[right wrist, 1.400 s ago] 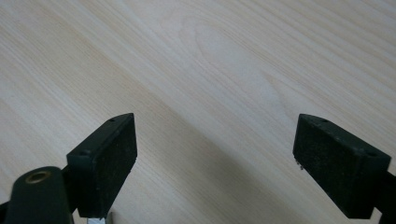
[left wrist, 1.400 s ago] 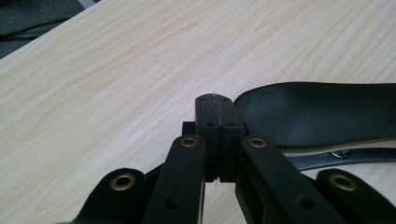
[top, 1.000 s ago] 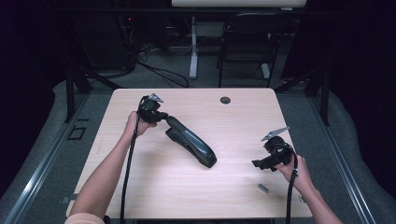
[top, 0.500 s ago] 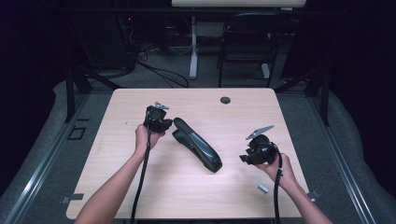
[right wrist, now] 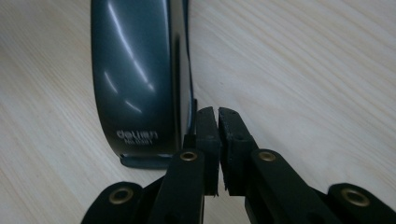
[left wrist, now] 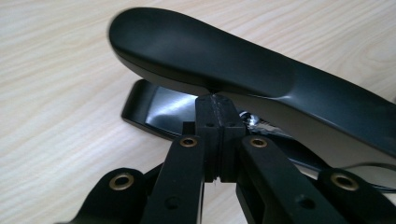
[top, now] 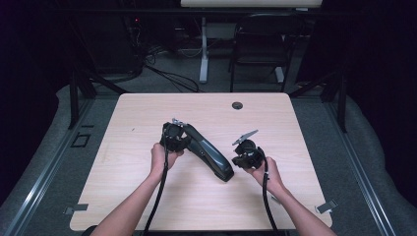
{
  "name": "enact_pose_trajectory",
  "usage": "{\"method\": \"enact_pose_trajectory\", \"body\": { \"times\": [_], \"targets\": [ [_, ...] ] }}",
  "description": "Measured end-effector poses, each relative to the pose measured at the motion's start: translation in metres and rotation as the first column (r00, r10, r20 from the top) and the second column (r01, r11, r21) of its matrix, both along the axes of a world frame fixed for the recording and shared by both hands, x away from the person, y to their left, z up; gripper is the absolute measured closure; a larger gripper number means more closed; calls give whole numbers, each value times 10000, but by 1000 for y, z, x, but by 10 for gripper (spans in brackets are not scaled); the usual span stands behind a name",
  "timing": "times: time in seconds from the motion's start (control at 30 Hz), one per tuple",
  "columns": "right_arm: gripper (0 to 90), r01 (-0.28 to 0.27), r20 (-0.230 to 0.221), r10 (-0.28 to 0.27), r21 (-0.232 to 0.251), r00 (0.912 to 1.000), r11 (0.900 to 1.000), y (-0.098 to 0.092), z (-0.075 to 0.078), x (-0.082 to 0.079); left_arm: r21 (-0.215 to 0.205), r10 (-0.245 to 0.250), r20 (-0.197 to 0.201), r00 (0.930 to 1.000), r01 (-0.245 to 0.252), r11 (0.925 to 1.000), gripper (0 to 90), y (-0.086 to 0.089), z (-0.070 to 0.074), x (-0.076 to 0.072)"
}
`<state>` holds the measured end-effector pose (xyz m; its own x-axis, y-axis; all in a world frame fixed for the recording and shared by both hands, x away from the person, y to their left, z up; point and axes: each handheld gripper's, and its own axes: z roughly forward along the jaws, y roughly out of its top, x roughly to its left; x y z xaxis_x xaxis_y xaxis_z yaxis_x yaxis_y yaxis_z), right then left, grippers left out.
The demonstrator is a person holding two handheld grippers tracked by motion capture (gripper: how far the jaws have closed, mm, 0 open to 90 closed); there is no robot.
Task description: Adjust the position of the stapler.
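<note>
The left claw (top: 183, 139) is being held with its jaws pressed together, nothing gripped between them, their tips pushed in under the raised top arm of a large black stapler (top: 209, 151). The stapler is lying diagonally near the middle of the table (top: 133, 113). At its near end, the right claw (top: 235, 160) is being kept almost closed, just beside the stapler's side and gripping nothing.

Stapler (top: 209, 152) lies mid-table (top: 147, 113) (bare wood all around).
</note>
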<state>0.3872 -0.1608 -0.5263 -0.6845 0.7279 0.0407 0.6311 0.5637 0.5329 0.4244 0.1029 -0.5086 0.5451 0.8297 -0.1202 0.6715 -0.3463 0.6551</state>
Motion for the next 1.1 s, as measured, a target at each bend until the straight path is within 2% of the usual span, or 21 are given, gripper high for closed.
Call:
{"method": "enact_pose_trajectory", "body": {
  "times": [0.07,0.17,0.23,0.4,0.53,0.77,0.8,0.97,1.0,1.03,1.07,1.1],
  "targets": [
    [884,-174,-84,175,119,9998,9998,6,-2,2,39,-124,53,9999,124,9999,899,-3,0,-3],
    [900,-244,198,248,-179,9995,9995,14,-3,-1,132,-399,112,9991,398,9991,900,-9,-1,-3],
    [900,-265,106,265,-4,9996,9996,13,-4,-1,118,-480,86,9988,479,9988,900,-13,-3,0],
    [900,-482,92,481,74,9988,9988,19,-4,-8,139,-769,-104,9970,771,9969,900,-22,-8,1],
    [900,-724,96,722,161,9973,9972,28,-5,-15,90,-863,-217,9960,865,9962,900,-22,-9,2],
    [900,-1000,195,990,623,9949,9930,40,-6,-24,-163,-1123,-486,9925,1117,9936,900,-23,-10,1],
    [900,-1088,135,1081,807,9941,9908,44,-6,-27,-210,-1222,-562,9909,1212,9924,900,-24,-10,1],
    [900,-1415,275,1399,720,9898,9873,55,-5,-35,-372,-1728,-788,9818,1703,9847,900,-27,-11,0],
    [900,-1523,319,1504,704,9881,9858,57,-5,-36,-542,-1860,-851,9789,1819,9818,900,-27,-11,0],
    [900,-1628,315,1609,725,9865,9840,60,-5,-38,-524,-1961,-905,9764,1920,9800,900,-27,-11,0],
    [900,-1684,328,1664,718,9855,9831,61,-5,-38,-582,-2256,-936,9697,2209,9736,900,-27,-11,0],
    [900,-1767,307,1749,707,9841,9817,64,-6,-40,-634,-2337,-946,9677,2284,9715,900,-27,-11,0]
  ]
}}
